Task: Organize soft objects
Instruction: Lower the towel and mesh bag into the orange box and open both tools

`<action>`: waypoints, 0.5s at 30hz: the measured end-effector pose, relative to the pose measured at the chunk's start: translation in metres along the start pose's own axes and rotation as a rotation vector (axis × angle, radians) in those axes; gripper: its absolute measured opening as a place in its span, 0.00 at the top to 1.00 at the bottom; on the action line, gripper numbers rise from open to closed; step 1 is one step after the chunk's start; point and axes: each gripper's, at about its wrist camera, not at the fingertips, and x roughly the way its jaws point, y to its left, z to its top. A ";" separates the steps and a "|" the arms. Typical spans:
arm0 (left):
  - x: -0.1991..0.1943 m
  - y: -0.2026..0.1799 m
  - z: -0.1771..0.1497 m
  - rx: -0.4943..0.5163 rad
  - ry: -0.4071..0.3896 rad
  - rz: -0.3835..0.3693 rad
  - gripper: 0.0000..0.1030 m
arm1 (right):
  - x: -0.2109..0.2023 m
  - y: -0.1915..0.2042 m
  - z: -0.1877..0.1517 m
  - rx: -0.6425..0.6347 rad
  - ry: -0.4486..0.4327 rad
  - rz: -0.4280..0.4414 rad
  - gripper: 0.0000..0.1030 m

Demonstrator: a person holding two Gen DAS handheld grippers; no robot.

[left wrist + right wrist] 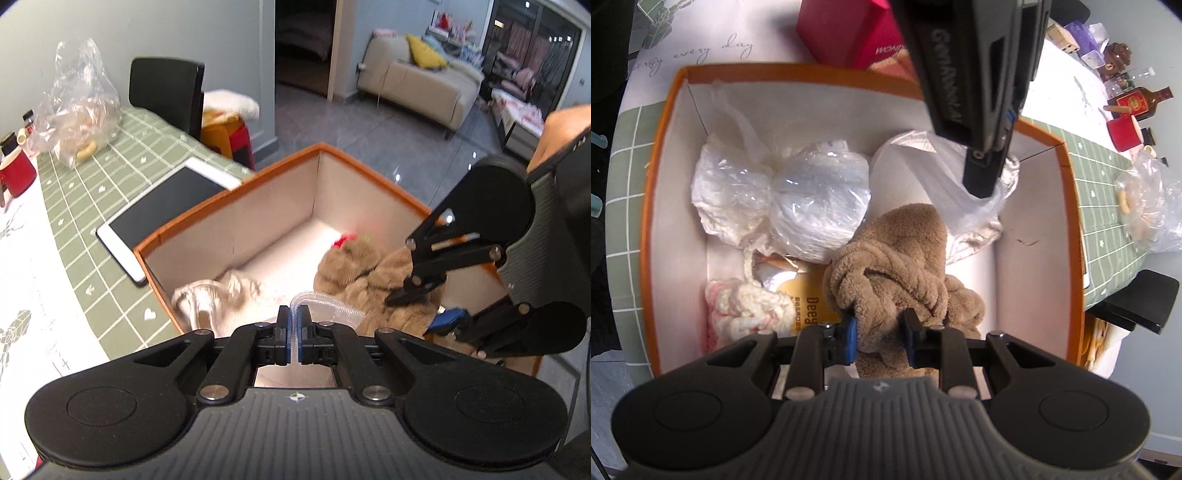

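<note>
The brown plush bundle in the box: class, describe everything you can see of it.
The brown plush bundle is tan, fleecy fabric, with thick rope-like folds twisted together into a knot. It hangs or rests low inside the orange-rimmed box, near the middle. The right tongs are shut on its near end, blue pads pressing the pile. It touches a bagged white item on one side and the clear-bagged cloth held by the left tongs.
</note>
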 end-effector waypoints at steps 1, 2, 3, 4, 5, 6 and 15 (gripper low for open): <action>0.002 -0.001 -0.001 0.003 0.009 0.002 0.97 | 0.003 0.000 0.000 -0.001 0.000 0.002 0.77; 0.003 -0.001 -0.003 0.005 0.017 0.002 0.97 | 0.005 -0.001 -0.001 0.002 -0.002 0.005 0.77; 0.005 -0.002 -0.004 0.006 0.024 0.000 0.97 | 0.007 -0.001 0.000 0.003 -0.004 0.006 0.77; 0.006 -0.003 -0.004 0.009 0.028 0.000 0.97 | 0.008 -0.001 0.001 0.006 -0.005 0.007 0.77; 0.006 -0.004 -0.005 0.012 0.031 0.004 0.97 | 0.009 -0.002 0.001 0.008 -0.006 0.008 0.76; 0.007 -0.004 -0.006 0.016 0.035 0.006 0.96 | 0.010 -0.003 0.000 0.009 -0.006 0.008 0.76; -0.010 -0.001 0.000 -0.002 -0.009 0.007 0.71 | 0.002 0.004 -0.001 0.027 -0.001 -0.021 0.60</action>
